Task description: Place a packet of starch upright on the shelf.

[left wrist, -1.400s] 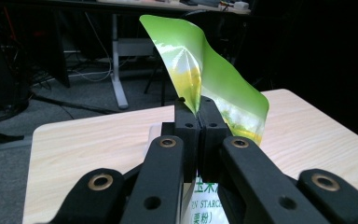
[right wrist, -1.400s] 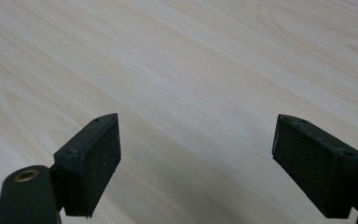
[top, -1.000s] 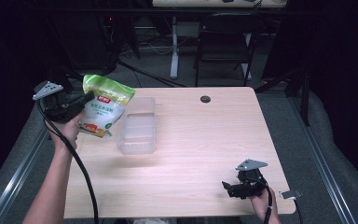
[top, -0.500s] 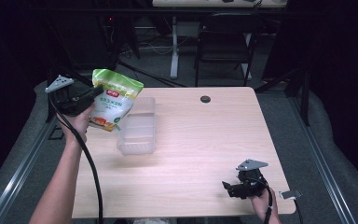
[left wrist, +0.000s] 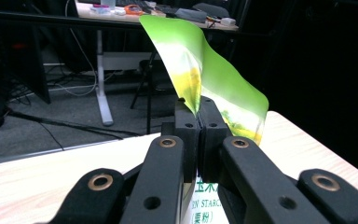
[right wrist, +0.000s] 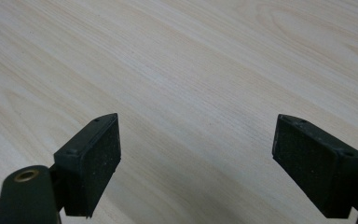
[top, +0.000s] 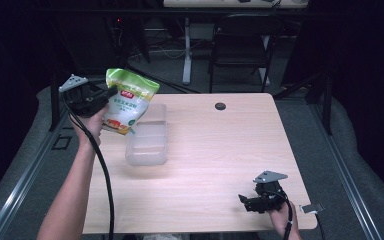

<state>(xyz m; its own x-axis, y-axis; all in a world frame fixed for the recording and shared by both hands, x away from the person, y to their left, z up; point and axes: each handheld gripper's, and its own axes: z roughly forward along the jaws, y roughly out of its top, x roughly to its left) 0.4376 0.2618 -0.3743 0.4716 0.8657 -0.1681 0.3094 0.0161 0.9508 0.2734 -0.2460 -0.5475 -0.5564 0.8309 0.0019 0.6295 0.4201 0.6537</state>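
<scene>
Starch bag [top: 128, 100]: glossy plastic film, green and white, crinkled. Container [top: 147, 140]: clear smooth plastic, slightly frosted. Desk [top: 220, 150]: light wood-grain laminate, matt. Left hand-held gripper [left wrist: 198, 121]: matt black plastic, brass-looking rivets. Right hand-held gripper [right wrist: 196, 163]: pads [right wrist: 105, 154] look fine-textured, rubbery.

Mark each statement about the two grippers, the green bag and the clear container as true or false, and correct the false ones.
1. The left gripper is shut on the green bag. True.
2. The right gripper holds the clear container. False: its jaws stand open over the bare table.
3. The green bag lies flat on the table. False: it is held up in the air, above the container's left edge.
4. The clear container sits on the left half of the table. True.
</scene>
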